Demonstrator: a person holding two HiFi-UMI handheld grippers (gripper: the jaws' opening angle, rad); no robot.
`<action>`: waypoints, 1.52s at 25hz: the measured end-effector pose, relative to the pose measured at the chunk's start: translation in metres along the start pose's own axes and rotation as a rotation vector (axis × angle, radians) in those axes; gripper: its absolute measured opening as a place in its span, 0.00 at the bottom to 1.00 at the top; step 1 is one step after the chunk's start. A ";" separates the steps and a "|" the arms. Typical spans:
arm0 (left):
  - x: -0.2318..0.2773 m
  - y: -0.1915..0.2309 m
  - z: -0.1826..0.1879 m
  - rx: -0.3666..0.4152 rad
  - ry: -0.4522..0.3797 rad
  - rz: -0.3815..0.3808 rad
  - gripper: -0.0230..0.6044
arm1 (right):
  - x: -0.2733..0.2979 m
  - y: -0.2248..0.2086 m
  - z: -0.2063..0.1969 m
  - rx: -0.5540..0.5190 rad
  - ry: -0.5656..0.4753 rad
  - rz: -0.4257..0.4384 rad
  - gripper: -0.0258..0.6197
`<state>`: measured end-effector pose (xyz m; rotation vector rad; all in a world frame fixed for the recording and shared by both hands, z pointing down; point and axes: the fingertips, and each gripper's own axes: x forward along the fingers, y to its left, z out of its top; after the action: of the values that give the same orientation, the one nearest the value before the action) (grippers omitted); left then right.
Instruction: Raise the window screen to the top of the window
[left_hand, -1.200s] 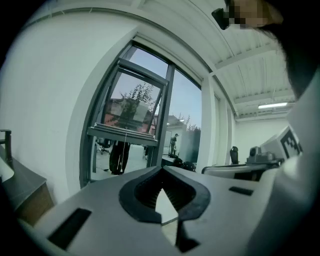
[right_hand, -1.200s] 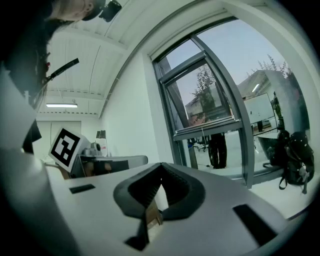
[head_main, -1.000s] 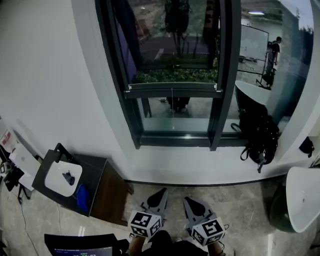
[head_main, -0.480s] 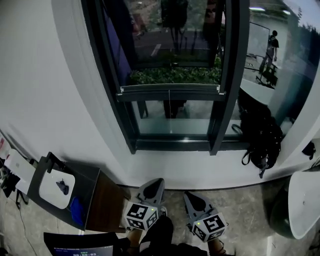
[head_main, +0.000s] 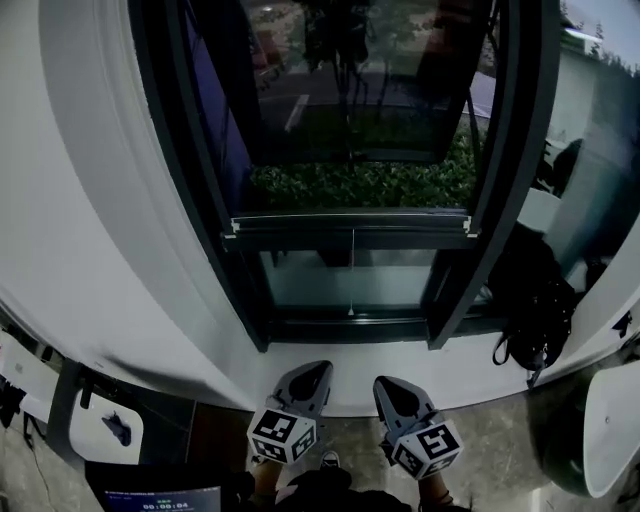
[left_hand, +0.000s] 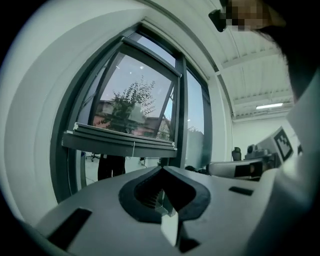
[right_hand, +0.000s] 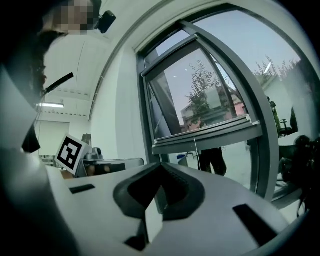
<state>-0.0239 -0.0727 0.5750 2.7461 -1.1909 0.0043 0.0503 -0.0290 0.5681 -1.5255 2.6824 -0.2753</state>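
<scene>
A dark-framed window (head_main: 150, 150) fills the head view. The screen's grey bottom bar (head_main: 350, 224) sits low in the frame, a short way above the sill, with a thin pull cord (head_main: 352, 270) hanging from its middle. That bar also shows in the left gripper view (left_hand: 120, 141) and the right gripper view (right_hand: 210, 135), well beyond the jaws. My left gripper (head_main: 318, 368) and right gripper (head_main: 383, 384) are held side by side below the sill, pointing at the window. Both are shut with nothing between their jaws and touch nothing.
A black backpack (head_main: 535, 300) rests against the wall right of the window. A white round basin (head_main: 615, 420) stands at the far right. Low on the left is a dark side table (head_main: 60, 415) with a white tray (head_main: 100, 432), and a screen (head_main: 150, 497) glows at the bottom.
The view has moved closer to the window, so the frame and screen bar look larger. Both grippers stay shut and low, now just under the sill.
</scene>
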 end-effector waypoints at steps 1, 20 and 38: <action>0.010 0.014 0.003 0.000 0.001 -0.004 0.04 | 0.014 -0.007 0.004 -0.012 0.008 -0.013 0.05; 0.183 0.177 0.091 0.468 0.110 0.033 0.04 | 0.201 -0.140 0.097 -0.509 0.128 0.032 0.06; 0.249 0.221 0.077 1.022 0.532 -0.078 0.12 | 0.286 -0.220 0.092 -1.009 0.447 0.062 0.17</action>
<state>-0.0185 -0.4133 0.5434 3.1554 -1.0799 1.6230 0.1014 -0.3956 0.5305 -1.6625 3.4492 1.0157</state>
